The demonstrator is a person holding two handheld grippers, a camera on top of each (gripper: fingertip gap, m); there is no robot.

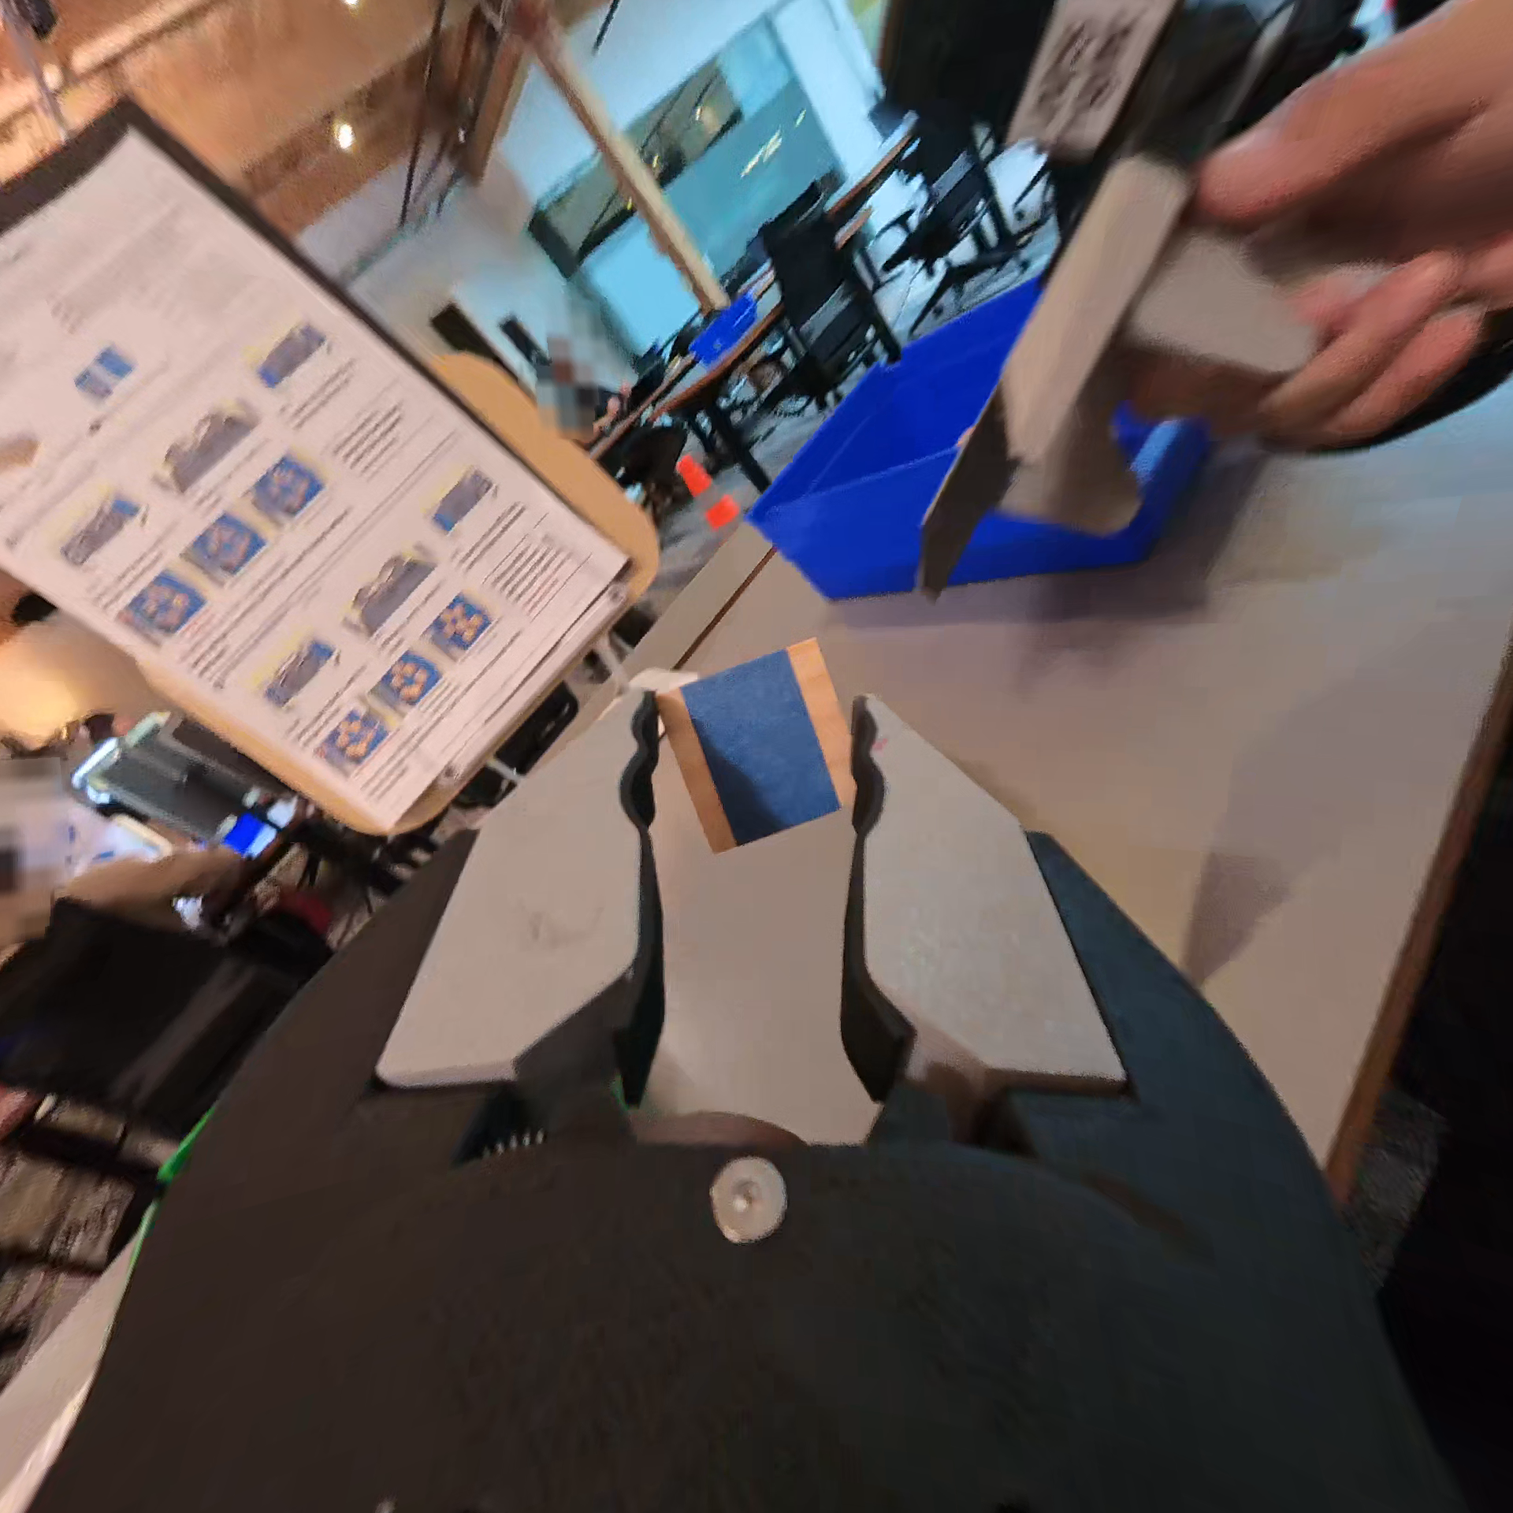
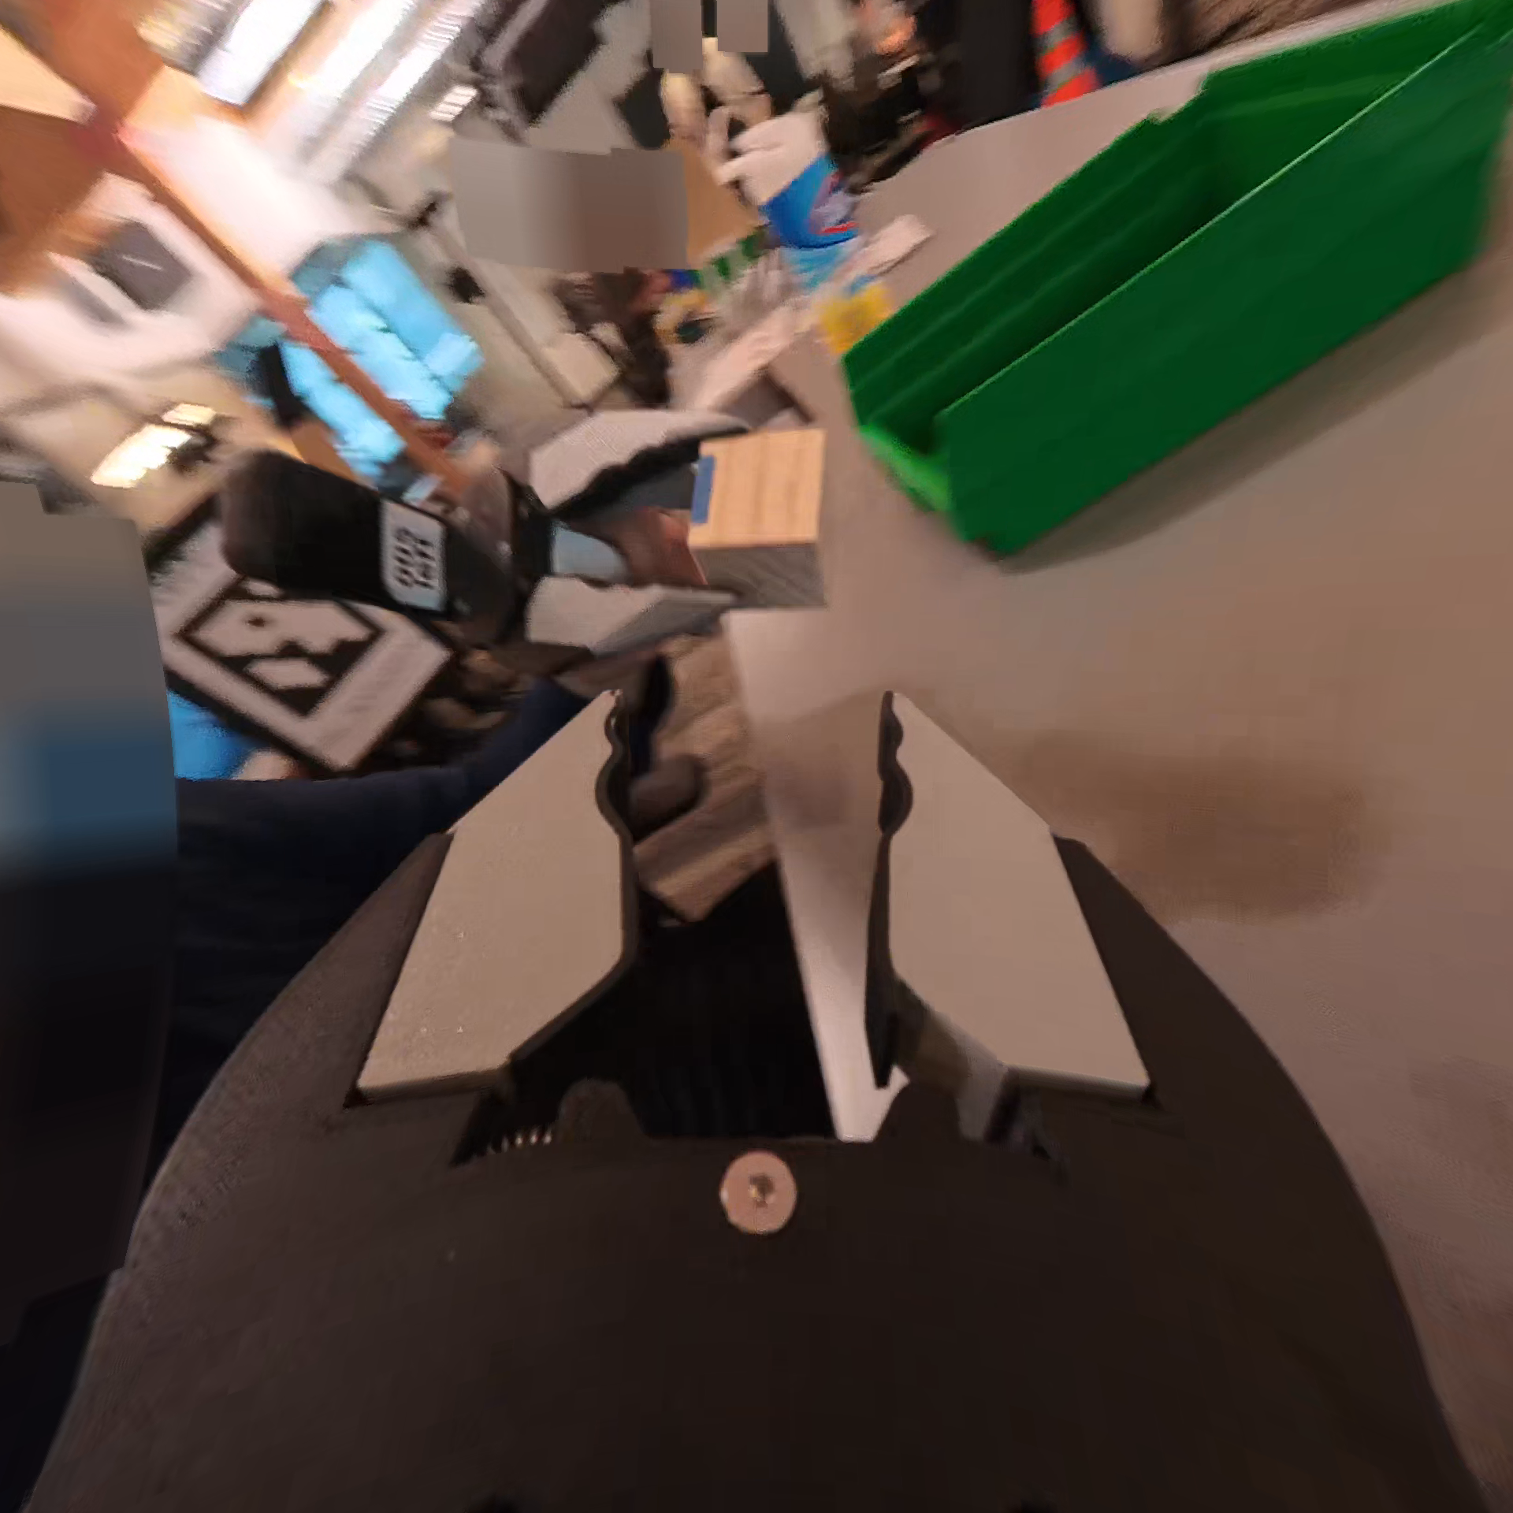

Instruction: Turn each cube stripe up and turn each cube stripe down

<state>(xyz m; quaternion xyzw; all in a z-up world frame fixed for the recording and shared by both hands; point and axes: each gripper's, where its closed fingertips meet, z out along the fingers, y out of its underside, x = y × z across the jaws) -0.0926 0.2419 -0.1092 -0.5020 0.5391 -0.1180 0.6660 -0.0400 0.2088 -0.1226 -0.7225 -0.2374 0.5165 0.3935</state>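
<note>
We count one cube (image 1: 757,741), two bins and two grippers.

In the left wrist view the cube sits at frame centre between the fingertips of the left gripper (image 1: 753,765). It is light wood with a broad blue stripe down the face turned toward the camera, and bare wood margins show on either side of the stripe. The fingers (image 1: 540,901) stand on either side of the cube; the right tip appears to touch its edge, while a thin gap shows at the left tip, so we cannot tell whether the cube is pinched. The grey table (image 1: 1146,737) runs behind it.

In the right wrist view the same cube (image 2: 761,491) appears at centre, just above the middle of the frame, its pale wood-grain face toward this camera and a sliver of blue at its left edge. The left gripper (image 2: 696,524) reaches to it from the left, one finger above and one below.

The right gripper (image 2: 749,729) has its fingers spread, with nothing between them. In the left wrist view it (image 1: 1023,483) shows at upper right, blurred, with a hand (image 1: 1359,270) on it.

One blue bin (image 1: 901,491) lies on the table at upper right of the left wrist view. One green bin (image 2: 1187,327) lies at upper right of the right wrist view. One printed sheet on a board (image 1: 270,458) fills the left wrist view's upper left.
</note>
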